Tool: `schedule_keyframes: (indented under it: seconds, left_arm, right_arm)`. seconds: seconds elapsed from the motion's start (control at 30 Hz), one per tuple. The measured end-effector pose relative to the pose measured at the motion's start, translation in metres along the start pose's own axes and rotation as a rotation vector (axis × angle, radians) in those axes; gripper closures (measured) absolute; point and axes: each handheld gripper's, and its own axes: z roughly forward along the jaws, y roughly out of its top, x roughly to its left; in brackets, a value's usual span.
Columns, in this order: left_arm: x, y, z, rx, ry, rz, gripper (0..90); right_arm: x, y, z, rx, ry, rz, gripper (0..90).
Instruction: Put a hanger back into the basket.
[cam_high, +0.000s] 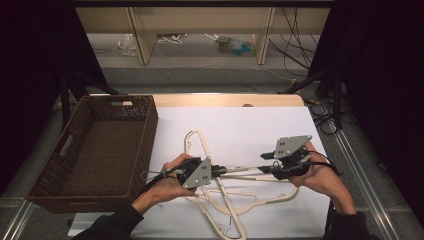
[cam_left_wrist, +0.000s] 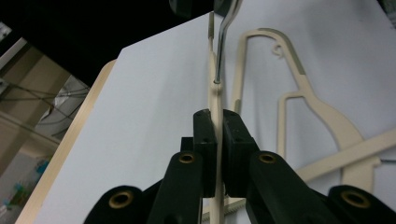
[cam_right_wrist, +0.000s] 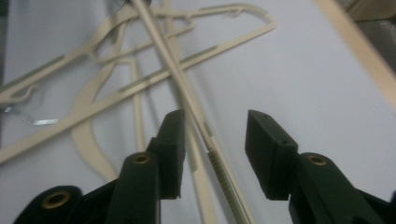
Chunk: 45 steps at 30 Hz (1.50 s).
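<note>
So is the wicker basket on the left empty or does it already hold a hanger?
Empty: in the high view the brown wicker basket shows only its bare woven floor, and the cream hangers lie on the white table beside it.

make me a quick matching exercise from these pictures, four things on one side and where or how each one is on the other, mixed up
Things:
1. left gripper
2. right gripper
3. basket
4. loose hangers

States:
A. lying in a tangle on the white tabletop
B. jaws apart, a hanger bar passing between them
C. standing at the left edge of the table
D. jaws clamped on a cream hanger

Pairs: 1-D, 2-B, 3-C, 4-A
</note>
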Motion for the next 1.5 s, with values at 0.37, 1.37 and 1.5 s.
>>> schedule_keyframes:
  seconds: [0.37,1.37,1.5]
  left_arm:
    - [0.033,0.010,-0.020,-0.054,0.058,-0.249,85.8]
    - [0.064,0.039,-0.084,0.015,0.035,-0.727,85.8]
    - [0.070,0.049,-0.107,0.001,0.047,-0.734,85.8]
  right_arm:
    - [0.012,0.016,-0.024,-0.205,-0.120,0.188,41.1]
    - [0.081,-0.017,0.012,-0.211,-0.105,0.336,33.0]
    - [0.085,-0.017,0.012,-0.219,-0.088,0.330,32.8]
